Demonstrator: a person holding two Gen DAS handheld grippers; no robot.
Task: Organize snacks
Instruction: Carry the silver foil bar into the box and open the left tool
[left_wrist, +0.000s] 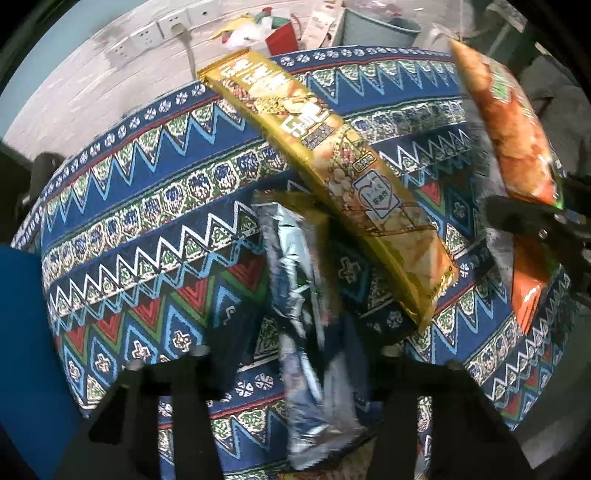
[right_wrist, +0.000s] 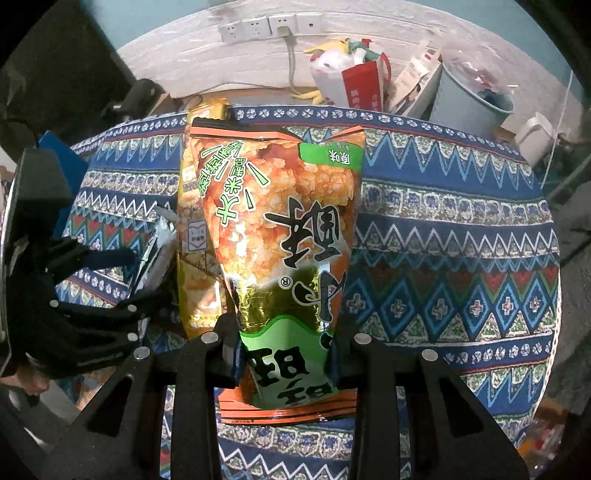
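My left gripper (left_wrist: 299, 354) points down at the table and is shut on a crinkled silver-and-blue snack packet (left_wrist: 295, 266), blurred in the left wrist view. A long gold snack pack (left_wrist: 332, 158) lies diagonally on the patterned tablecloth (left_wrist: 129, 206), just beyond that packet. My right gripper (right_wrist: 284, 332) is shut on the lower part of an orange-and-green rice cracker bag (right_wrist: 280, 206), which hangs over the cloth. The gold pack (right_wrist: 192, 206) shows behind the bag's left side. In the right wrist view the left gripper (right_wrist: 140, 280) sits at far left with the silver packet (right_wrist: 159, 240).
Beyond the table's far edge stand a red paper bag (right_wrist: 364, 86), a pale blue bin (right_wrist: 472, 99) and a white jug (right_wrist: 535, 136). Wall sockets (right_wrist: 266, 26) run along the white brick wall. A blue object (left_wrist: 22, 332) sits at the left edge.
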